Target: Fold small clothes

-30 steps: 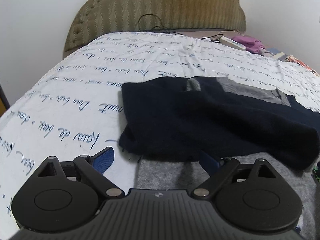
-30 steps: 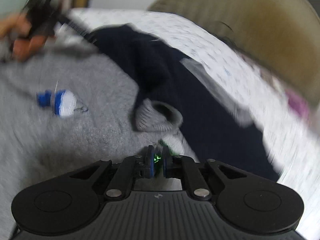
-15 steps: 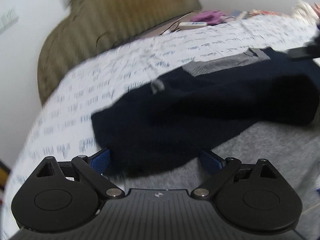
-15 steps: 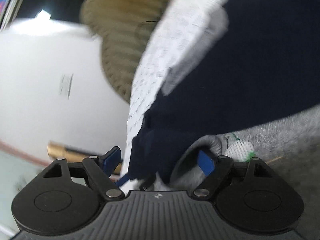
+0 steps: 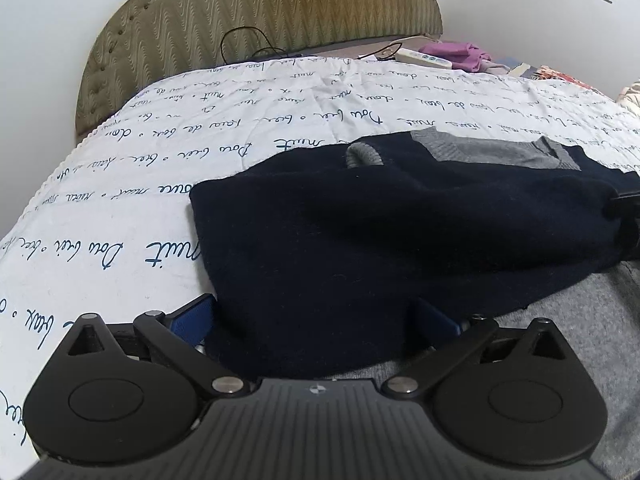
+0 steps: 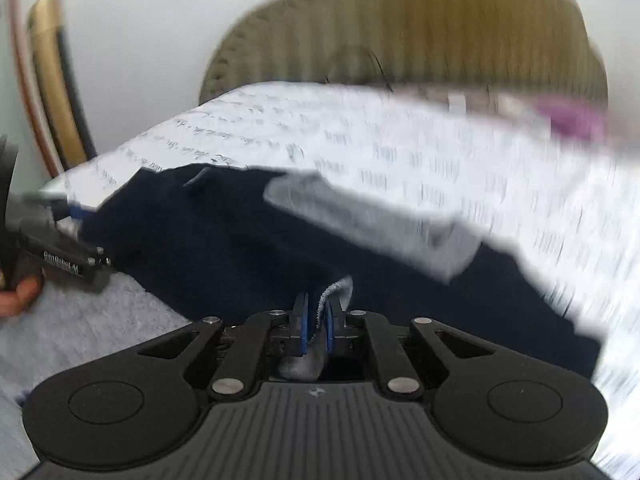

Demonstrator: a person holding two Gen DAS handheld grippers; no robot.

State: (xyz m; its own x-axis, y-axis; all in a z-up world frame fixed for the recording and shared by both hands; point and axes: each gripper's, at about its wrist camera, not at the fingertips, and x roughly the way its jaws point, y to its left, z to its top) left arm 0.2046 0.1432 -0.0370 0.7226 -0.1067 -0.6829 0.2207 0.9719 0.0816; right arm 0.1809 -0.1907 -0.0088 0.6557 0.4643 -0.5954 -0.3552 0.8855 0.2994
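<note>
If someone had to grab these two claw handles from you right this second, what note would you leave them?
Left claw: jaws opening wide, straddling the near corner of the dark navy knitted sweater with grey trim, not pinching it.
Right claw: shut on the sweater's grey ribbed cuff.
The sweater lies on the white bedsheet printed with blue handwriting, partly over a grey fleece garment.
Done: one sleeve looks laid across the body.
Left: probably grip the left corner, finish folding and smooth it, then the grey garment.
</note>
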